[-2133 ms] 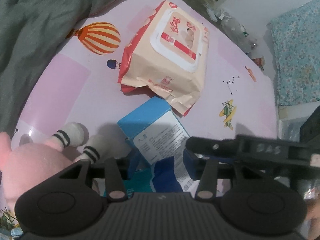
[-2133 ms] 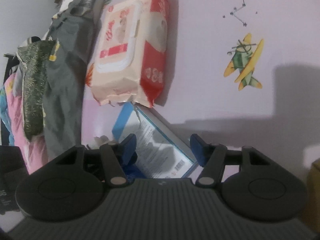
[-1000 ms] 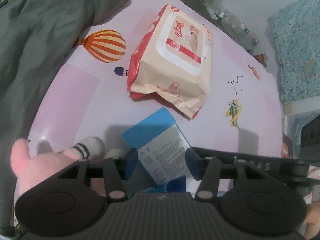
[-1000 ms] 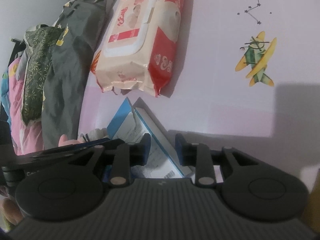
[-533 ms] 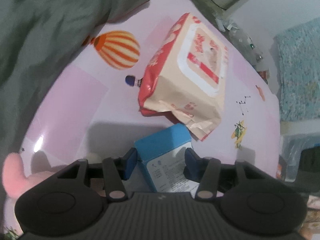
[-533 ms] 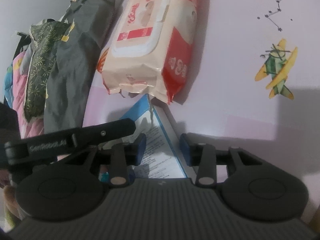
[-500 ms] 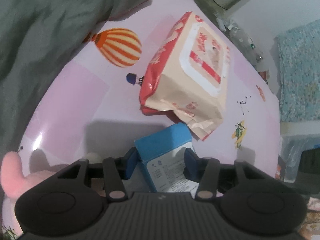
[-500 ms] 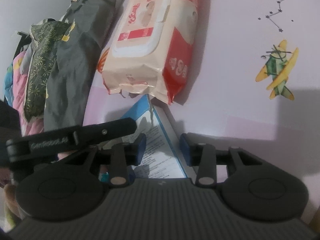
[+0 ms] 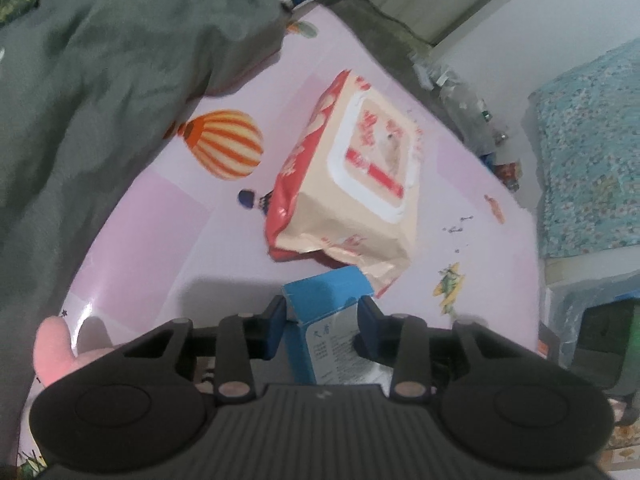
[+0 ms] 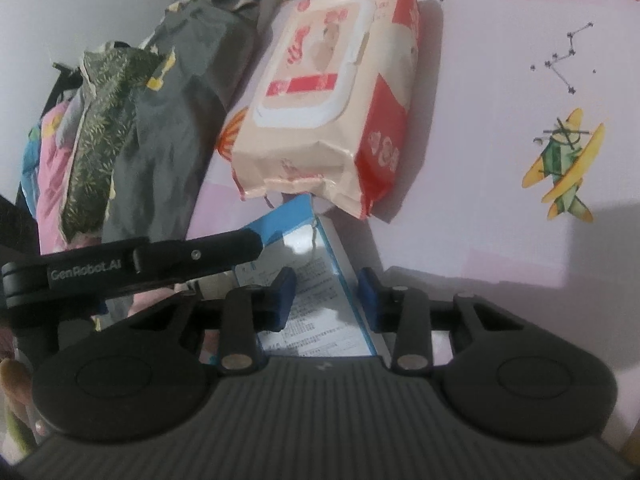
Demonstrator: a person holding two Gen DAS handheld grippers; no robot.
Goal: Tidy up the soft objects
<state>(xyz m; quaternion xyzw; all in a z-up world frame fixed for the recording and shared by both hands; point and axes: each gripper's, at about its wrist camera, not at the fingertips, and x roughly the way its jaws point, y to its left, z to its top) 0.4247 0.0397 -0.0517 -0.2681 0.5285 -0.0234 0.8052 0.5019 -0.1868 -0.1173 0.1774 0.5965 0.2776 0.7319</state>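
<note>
A blue and white tissue box (image 9: 326,312) is held off the pink mat between both grippers. My left gripper (image 9: 323,322) is shut on its far end; my right gripper (image 10: 328,292) is shut on its near end, where the box (image 10: 316,280) shows printed text. A red and cream wet-wipe pack (image 9: 356,184) lies on the mat just beyond the box, also in the right wrist view (image 10: 332,120). A pink plush toy (image 9: 56,348) lies at the lower left, mostly hidden by my left gripper.
A grey-green garment (image 9: 100,92) covers the left side of the pink printed mat (image 9: 152,216). A floral blue bedding pile (image 9: 592,152) and clutter stand beyond the mat's right edge. Folded clothes (image 10: 104,140) are stacked at the left in the right wrist view.
Both grippers have closed on the tissue box and lifted it from the mat toward the wipe pack. The plush toy has dropped out of most of the left view.
</note>
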